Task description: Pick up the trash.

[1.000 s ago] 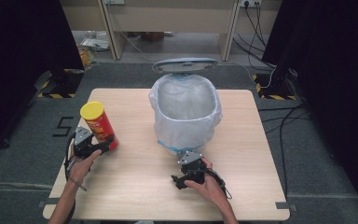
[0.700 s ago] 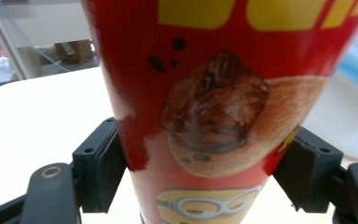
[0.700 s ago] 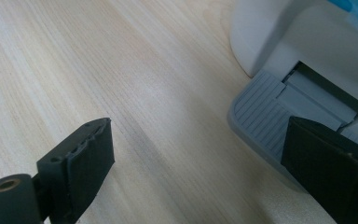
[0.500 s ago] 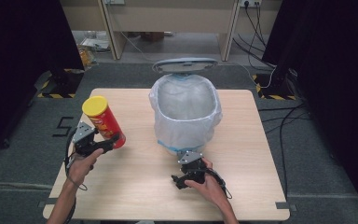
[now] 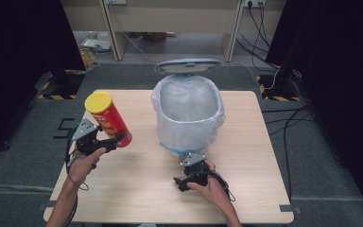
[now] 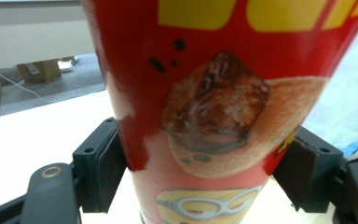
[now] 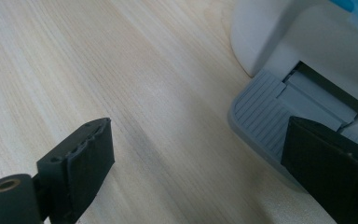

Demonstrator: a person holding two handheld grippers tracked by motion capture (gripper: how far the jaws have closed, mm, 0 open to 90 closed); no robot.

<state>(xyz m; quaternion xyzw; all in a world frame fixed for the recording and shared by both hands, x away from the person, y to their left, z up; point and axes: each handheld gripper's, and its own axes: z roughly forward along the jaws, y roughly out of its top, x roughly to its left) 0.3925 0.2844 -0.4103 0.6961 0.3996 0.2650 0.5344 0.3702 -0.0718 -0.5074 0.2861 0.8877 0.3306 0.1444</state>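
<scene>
**Left tongs hold a chip can; right tongs sit open at the bin's pedal**

The left gripper [image 5: 116, 140] has its jaws clamped on the lower part of a red chip can [image 5: 108, 118], one pad on each side, as the left gripper view shows [image 6: 214, 116]. The can has a yellow lid [image 5: 98, 100] and leans, its top tilted toward the table's left edge, its base off the wood. The person's left hand [image 5: 85, 161] grips the tool near the table's left side.

The right gripper [image 5: 182, 182] rests low on the table [image 5: 137, 189], jaws spread wide with nothing between them [image 7: 196, 154]. In its own view one jaw sits over the grey ribbed foot pedal [image 7: 261, 116] of the bin. The right hand [image 5: 212, 189] holds it just in front of the bin.

The bin [image 5: 189, 116] stands at the table's middle, lined with a pale plastic bag, its grey lid [image 5: 187, 66] raised behind it
</scene>
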